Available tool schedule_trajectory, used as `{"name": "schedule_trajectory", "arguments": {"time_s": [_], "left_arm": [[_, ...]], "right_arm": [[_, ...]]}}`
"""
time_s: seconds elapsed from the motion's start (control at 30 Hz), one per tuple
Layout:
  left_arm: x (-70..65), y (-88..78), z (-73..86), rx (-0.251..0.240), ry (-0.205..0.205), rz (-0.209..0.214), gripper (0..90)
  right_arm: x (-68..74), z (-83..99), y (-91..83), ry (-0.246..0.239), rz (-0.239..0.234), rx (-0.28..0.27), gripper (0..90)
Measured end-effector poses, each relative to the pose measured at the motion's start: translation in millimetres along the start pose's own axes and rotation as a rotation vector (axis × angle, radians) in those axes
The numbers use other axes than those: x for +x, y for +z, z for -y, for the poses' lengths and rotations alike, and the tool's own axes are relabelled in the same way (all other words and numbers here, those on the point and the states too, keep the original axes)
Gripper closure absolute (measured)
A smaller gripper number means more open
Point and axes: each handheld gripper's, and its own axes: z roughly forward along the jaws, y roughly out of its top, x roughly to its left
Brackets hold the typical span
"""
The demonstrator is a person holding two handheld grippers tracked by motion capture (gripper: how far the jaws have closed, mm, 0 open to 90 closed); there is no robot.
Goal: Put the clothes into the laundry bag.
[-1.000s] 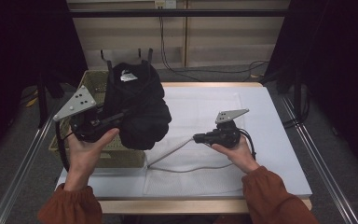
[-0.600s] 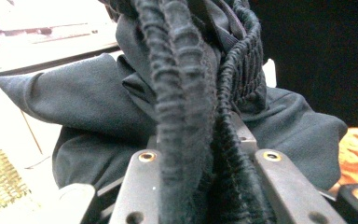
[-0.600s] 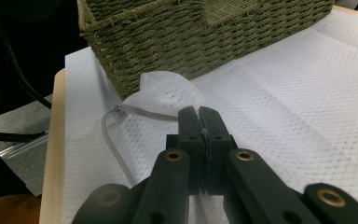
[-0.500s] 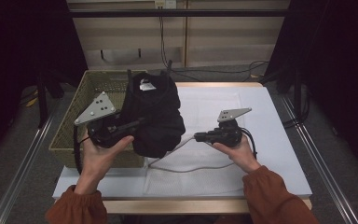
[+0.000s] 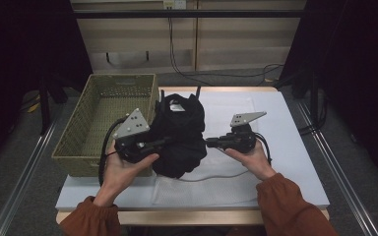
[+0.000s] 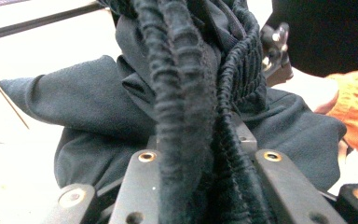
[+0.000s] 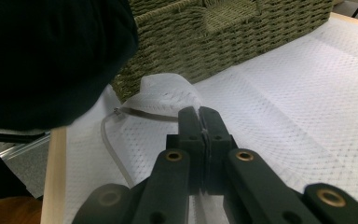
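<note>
Black ribbed cloth is clamped in the left tool (image 6: 200,186); the dark garment (image 5: 179,135) hangs from it, bunched, over the worktop (image 5: 295,147) just right of the wicker basket (image 5: 108,113). Right tool (image 7: 204,140) has its jaws pressed together on the white mesh sheet (image 7: 298,102), pinching a fold. Step, as I read it: bringing the garment from basket to worktop. Next: lower it onto the sheet, then let go and spread.

Black garment (image 5: 179,135), olive woven basket (image 5: 109,113)
</note>
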Motion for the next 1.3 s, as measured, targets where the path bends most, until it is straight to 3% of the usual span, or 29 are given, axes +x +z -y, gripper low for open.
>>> {"name": "schedule_trajectory", "arguments": {"time_s": [0.23,0.57,0.93,1.3], "left_arm": [[-11.6,16.4,11.6,0.027,0.004,0.062,72.8],[-20.0,39.1,27.8,0.092,0.004,0.110,72.8],[-22.9,65.3,51.5,0.174,0.039,0.119,72.5],[-24.6,83.1,63.5,0.197,0.042,0.123,71.5]], "right_arm": [[1.8,-2.1,-0.7,-0.001,-0.007,-0.008,89.0],[1.7,-0.5,-1.4,0.002,-0.008,-0.009,89.0],[0.1,-0.1,-4.4,0.025,-0.022,-0.026,89.0],[-3.4,4.4,-0.6,0.033,-0.009,-0.012,89.0]]}}
